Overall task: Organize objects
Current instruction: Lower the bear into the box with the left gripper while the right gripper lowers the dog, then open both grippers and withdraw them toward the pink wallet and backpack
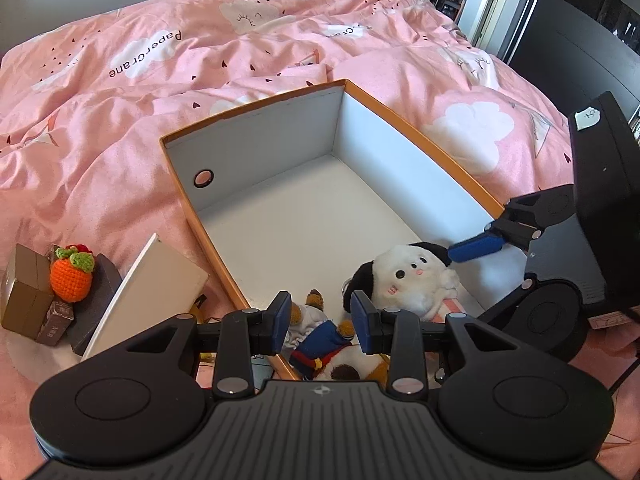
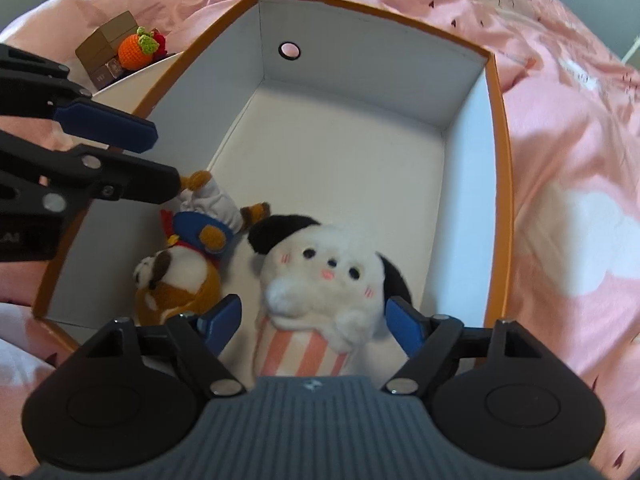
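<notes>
An open orange box with a white inside [image 1: 256, 184] [image 2: 496, 92] sits on the pink bed. In its near end lie a white-and-black plush dog in a pink striped cup [image 1: 412, 280] [image 2: 324, 292] and a brown plush in a blue coat [image 1: 324, 340] [image 2: 188, 256]. My left gripper [image 1: 322, 320] is open, just above the brown plush. My right gripper [image 2: 314, 320] is open, its fingers either side of the plush dog and apart from it. The right gripper's blue fingertip [image 1: 476, 249] shows beside the dog's head.
Left of the box lie a crocheted orange fruit [image 1: 72, 274] [image 2: 136, 50], brown cardboard boxes [image 1: 24, 296] [image 2: 104, 42], a dark block and a tilted white board [image 1: 148, 292]. The rumpled pink duvet [image 1: 200, 60] surrounds everything. A dark doorway stands at the far right.
</notes>
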Motion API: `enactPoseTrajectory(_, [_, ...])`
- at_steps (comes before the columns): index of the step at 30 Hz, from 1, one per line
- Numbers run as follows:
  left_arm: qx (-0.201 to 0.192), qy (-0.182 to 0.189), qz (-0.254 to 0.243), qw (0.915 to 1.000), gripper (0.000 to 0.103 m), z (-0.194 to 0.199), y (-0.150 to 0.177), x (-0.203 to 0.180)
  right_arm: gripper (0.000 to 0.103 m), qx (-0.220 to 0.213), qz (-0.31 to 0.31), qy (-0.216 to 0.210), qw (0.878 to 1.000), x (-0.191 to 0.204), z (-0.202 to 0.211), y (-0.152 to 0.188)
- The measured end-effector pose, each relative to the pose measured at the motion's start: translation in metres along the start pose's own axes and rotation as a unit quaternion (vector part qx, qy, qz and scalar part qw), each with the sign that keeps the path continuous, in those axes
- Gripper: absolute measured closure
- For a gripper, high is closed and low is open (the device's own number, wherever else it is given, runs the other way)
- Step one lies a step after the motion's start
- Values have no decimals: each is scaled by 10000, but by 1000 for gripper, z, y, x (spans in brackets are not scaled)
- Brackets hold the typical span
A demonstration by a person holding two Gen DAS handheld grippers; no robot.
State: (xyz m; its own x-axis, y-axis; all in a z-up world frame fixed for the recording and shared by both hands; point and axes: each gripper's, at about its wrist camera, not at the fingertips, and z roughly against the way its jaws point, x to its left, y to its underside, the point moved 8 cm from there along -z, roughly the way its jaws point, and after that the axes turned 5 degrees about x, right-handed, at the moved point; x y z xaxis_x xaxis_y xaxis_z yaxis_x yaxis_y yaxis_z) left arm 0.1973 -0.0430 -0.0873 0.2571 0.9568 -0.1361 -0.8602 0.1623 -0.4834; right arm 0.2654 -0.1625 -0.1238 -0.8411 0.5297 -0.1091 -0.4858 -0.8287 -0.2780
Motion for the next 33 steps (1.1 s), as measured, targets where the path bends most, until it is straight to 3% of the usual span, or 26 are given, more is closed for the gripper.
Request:
enactPoseTrajectory(2, [-17,-12,28,10000,62,1,-1,2,41,68,-4,-41,10000,-2,-4,-2])
enactPoseTrajectory(6, [-56,6,98,9999,62,3,-1,5,43,48,-181,-228,9996,-4,-8,-3])
enactPoseTrajectory(10, [-63,27,151,9999,62,3,-1,7,46,45,-581,-794,9951,0,-8,-4])
enactPoseTrajectory(18, [-121,66,267,9995,62,7,5,8,42,-66,-525,-615,9967,5,-8,-8])
enactPoseTrajectory(27, [-588,-18,190,9981,58,36,10,-3,36,-933,-563,3,9940,14,29,-3])
enactPoseTrajectory(33, [-861,-145,365,9955,55,57,15,6,36,-1636,-773,-96,9834,30,61,-10])
